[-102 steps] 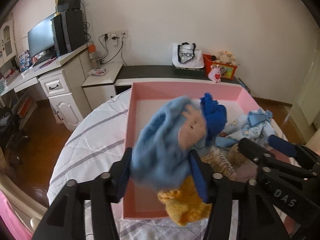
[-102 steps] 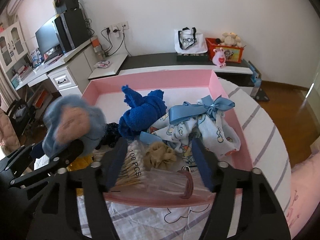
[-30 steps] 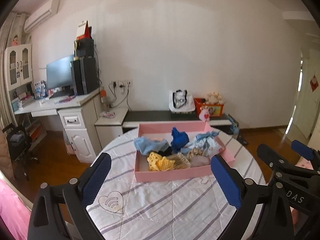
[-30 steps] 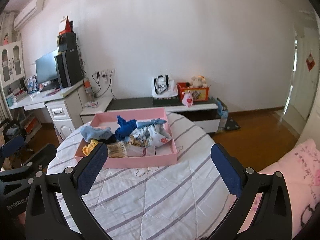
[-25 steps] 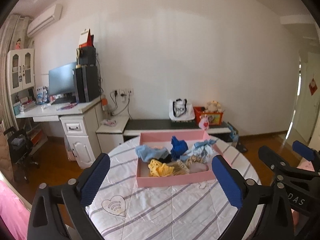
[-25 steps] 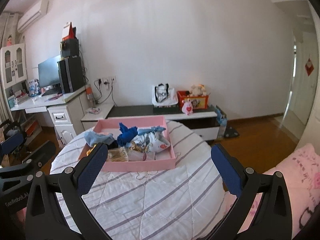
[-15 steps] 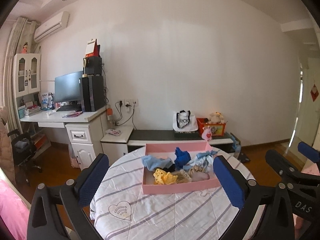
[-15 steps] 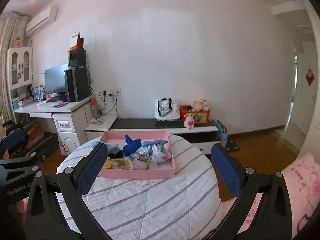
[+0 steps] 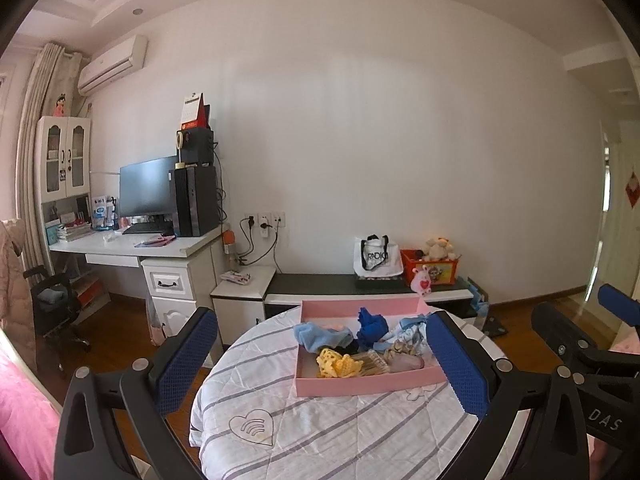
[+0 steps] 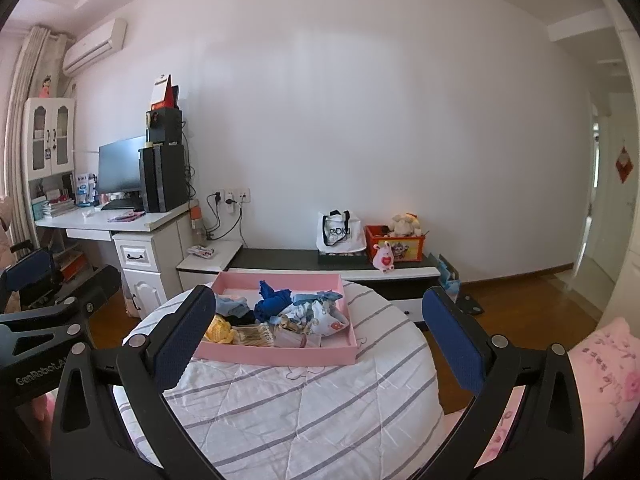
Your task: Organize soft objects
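Note:
A pink tray (image 9: 372, 385) (image 10: 280, 354) sits on the striped round table (image 9: 320, 420) (image 10: 312, 404), well ahead of both grippers. Inside it lie a light blue knit piece (image 9: 320, 335) (image 10: 231, 305), a dark blue cloth (image 9: 372, 326) (image 10: 274, 301), a yellow crochet piece (image 9: 336, 363) (image 10: 219, 330), a printed cloth with a blue bow (image 10: 320, 312) and a pack of cotton swabs (image 10: 256, 336). My left gripper (image 9: 322, 360) is open and holds nothing. My right gripper (image 10: 316, 338) is open too, raised back from the table.
A white desk (image 9: 136, 246) with a monitor and a computer tower stands at the left. A low dark bench (image 9: 360, 282) along the wall carries a tote bag and a red toy box. A pink pillow (image 10: 600, 364) lies at the right edge. Wooden floor surrounds the table.
Since 3.4 s ago my left gripper let go of the light blue knit piece, which now lies in the tray. Both grippers have pulled back and up, away from the table.

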